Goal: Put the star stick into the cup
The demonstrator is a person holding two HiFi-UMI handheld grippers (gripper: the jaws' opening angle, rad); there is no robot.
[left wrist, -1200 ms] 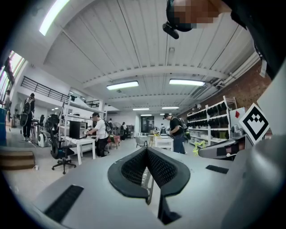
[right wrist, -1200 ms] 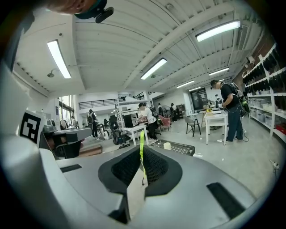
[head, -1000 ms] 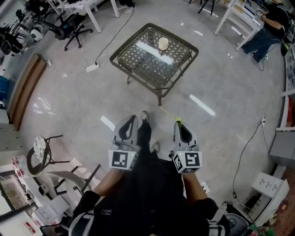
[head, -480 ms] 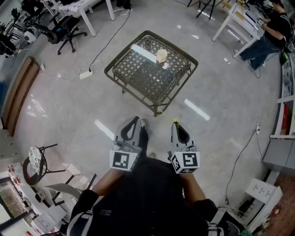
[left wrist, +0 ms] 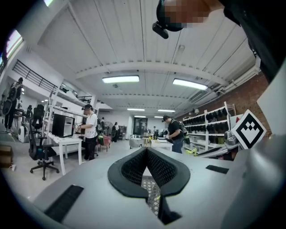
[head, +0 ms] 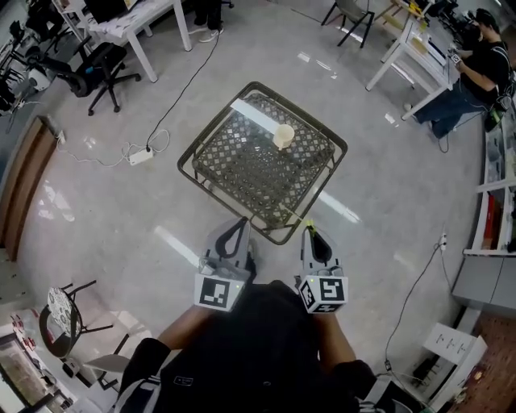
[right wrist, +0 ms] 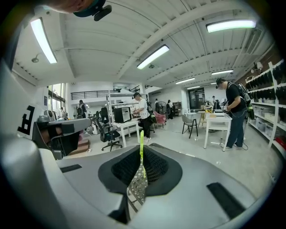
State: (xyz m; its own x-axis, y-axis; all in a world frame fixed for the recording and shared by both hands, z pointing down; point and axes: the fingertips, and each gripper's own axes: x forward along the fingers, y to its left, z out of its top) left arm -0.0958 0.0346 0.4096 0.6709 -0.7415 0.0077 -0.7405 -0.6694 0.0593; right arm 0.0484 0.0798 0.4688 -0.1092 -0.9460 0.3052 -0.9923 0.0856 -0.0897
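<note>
One cup (head: 284, 135) stands on the table (head: 235, 173); right claw (head: 310, 230) grips the star stick (right wrist: 141, 144), left claw (head: 239, 221) closed

Glossy grey floor (head: 97, 218); lattice table (head: 242, 173) mid-room; power strip (head: 139, 156) left of table; office chair (head: 93, 68), white desk (head: 137, 16) farther left; shelves (head: 493, 202) right; ceiling strip lights (left wrist: 120, 79).

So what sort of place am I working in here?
Probably an open-plan lab or workshop: white work desks with rolling office chairs, storage shelves along one wall, and people standing at benches under strip lights.
</note>
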